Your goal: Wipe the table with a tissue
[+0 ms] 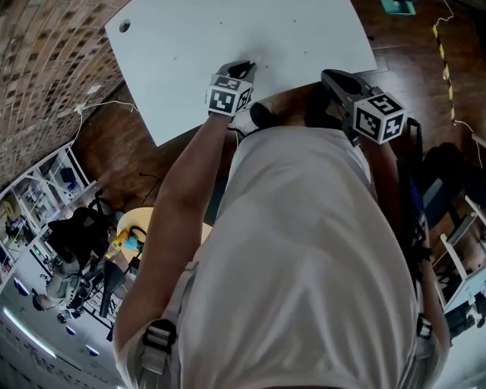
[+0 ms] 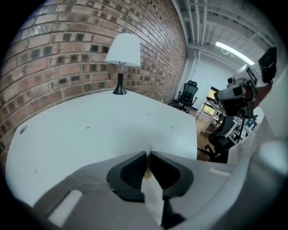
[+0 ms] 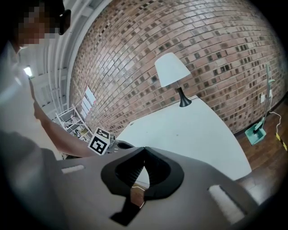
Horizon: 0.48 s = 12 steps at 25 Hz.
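The white table [image 1: 228, 45] fills the top of the head view. My left gripper [image 1: 247, 67] reaches over its near edge, pointing down at the top. In the left gripper view its jaws [image 2: 149, 155] are shut on a white tissue [image 2: 152, 195]; the tissue runs back between the pads and a small tip pokes out in front. My right gripper [image 1: 330, 77] hovers at the table's near edge, to the right of the left one and apart from it. In the right gripper view its jaws [image 3: 144, 149] meet at the tips with nothing between them.
A white-shaded lamp [image 2: 123, 51] on a black base stands at the table's far edge by the brick wall [image 2: 67, 49]. The tabletop has a cable hole [image 1: 124, 26]. Office chairs [image 2: 189, 92] and wood floor [image 1: 121, 152] lie beside the table. A teal object [image 1: 398, 6] sits on the floor.
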{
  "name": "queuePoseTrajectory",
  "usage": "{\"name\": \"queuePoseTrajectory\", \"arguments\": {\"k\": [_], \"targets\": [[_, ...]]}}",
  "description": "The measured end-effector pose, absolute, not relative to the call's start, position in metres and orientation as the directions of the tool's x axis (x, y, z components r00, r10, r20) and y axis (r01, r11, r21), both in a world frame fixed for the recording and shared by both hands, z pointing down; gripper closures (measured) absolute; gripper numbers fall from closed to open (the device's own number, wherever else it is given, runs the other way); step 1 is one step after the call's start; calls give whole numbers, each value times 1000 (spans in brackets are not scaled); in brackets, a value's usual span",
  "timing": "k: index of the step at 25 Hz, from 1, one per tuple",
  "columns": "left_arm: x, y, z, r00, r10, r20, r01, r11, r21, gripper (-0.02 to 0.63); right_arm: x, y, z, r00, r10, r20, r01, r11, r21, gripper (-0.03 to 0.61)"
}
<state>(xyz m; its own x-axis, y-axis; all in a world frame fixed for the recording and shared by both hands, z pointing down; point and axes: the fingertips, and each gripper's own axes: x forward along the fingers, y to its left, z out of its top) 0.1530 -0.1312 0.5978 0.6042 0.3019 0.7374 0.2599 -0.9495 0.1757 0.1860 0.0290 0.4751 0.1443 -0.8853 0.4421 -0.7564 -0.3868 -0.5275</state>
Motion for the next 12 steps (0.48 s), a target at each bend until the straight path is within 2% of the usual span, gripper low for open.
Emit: {"name": "queuePoseTrajectory", "arguments": {"k": [4, 12], "targets": [[166, -123, 606, 552, 323, 768, 346, -928, 141, 575, 194, 50, 475, 193, -876, 443, -730, -429, -532, 571], [173, -122, 615, 474, 326, 818, 375, -915, 148, 575, 203, 75, 477, 262, -858, 442, -686, -488, -540, 571]]}}
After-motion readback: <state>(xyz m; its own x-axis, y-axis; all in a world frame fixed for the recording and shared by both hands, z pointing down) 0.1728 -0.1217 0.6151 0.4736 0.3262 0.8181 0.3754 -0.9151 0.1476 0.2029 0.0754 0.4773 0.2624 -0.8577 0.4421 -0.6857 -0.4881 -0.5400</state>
